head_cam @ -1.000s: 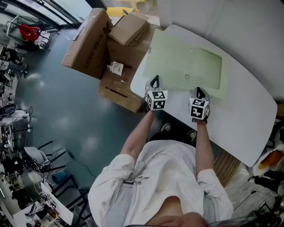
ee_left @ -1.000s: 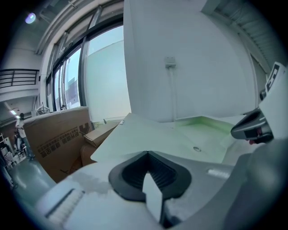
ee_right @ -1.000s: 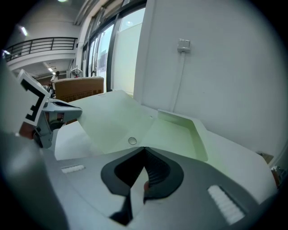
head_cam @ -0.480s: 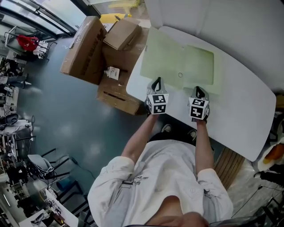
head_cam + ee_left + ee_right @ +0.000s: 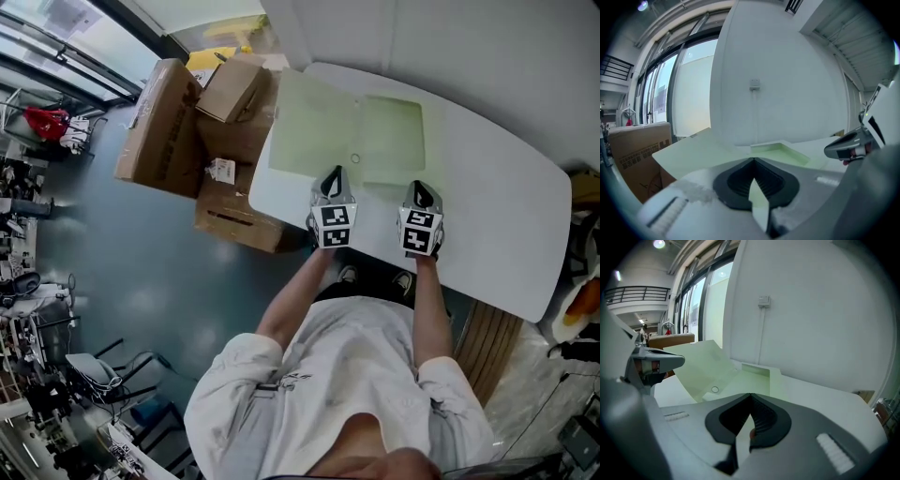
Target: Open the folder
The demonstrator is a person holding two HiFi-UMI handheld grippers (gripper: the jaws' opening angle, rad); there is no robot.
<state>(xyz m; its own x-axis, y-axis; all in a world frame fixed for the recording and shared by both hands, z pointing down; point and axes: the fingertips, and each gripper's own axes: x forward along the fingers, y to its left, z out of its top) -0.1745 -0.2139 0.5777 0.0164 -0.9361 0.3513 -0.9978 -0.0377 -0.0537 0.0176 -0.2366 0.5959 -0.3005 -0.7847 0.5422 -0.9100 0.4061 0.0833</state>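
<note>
The pale green folder (image 5: 347, 131) lies spread open on the white table (image 5: 487, 216), a round snap (image 5: 354, 158) near its fold. My left gripper (image 5: 332, 174) is at the folder's near edge by the fold. In the left gripper view its jaws (image 5: 753, 161) are shut on a thin pale green sheet, the folder's cover (image 5: 693, 150). My right gripper (image 5: 421, 187) is at the near right corner of the folder's right panel. Its jaws (image 5: 750, 397) are shut with nothing between them. The right gripper view shows the cover (image 5: 703, 362) curving upward behind the left gripper (image 5: 656, 363).
Cardboard boxes (image 5: 159, 122) are stacked on the floor just past the table's left edge. A white wall (image 5: 811, 324) runs behind the table. The person's shoes (image 5: 349, 273) show below the table's near edge.
Both grippers have risen and now sit further right along the folder's near edge. The left one has gone from the cover's outer part to beside the fold.
</note>
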